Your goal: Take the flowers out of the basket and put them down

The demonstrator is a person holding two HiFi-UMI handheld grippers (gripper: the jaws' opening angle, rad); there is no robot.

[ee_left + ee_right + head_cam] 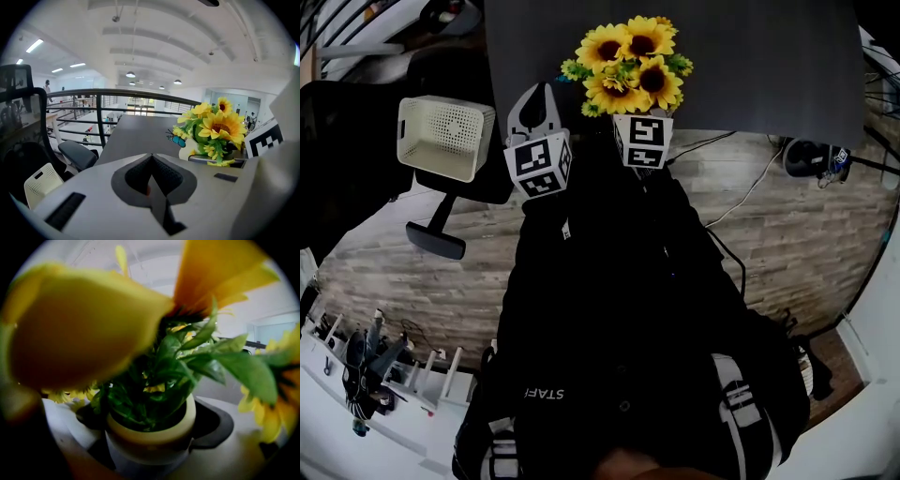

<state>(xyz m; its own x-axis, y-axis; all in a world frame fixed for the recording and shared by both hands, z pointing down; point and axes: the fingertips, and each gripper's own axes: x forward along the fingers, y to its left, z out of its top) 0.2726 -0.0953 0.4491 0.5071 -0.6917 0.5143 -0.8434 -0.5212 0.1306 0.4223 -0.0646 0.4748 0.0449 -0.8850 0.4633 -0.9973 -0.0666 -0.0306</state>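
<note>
Grey table [750, 66] fills 12 o'clock in the head view. Its near edge runs across right by both grippers, and in the left gripper view we see its top stretch away to a black railing [98, 101]. The only text we can read is "STAF" in pale letters on the person's black jacket [609, 319] at 6 o'clock, last letter unclear. The marker cubes carry square patterns only. Black chair [436, 239] at 9 o'clock, with the white perforated basket [445, 136] beside it at 10 o'clock, off the table and well apart from the flowers [630, 64]. The flowers are sunflowers, up at 12 o'clock over the table edge. We can't tell whether they touch the top. Right gripper [150, 427] has its jaws clamped on the cream pot [140, 448] under the blooms. Left gripper [544, 91] is just beside them at 11 o'clock, jaws together with nothing between them. Blue butterfly [177, 139] on the bouquet's left side.
</note>
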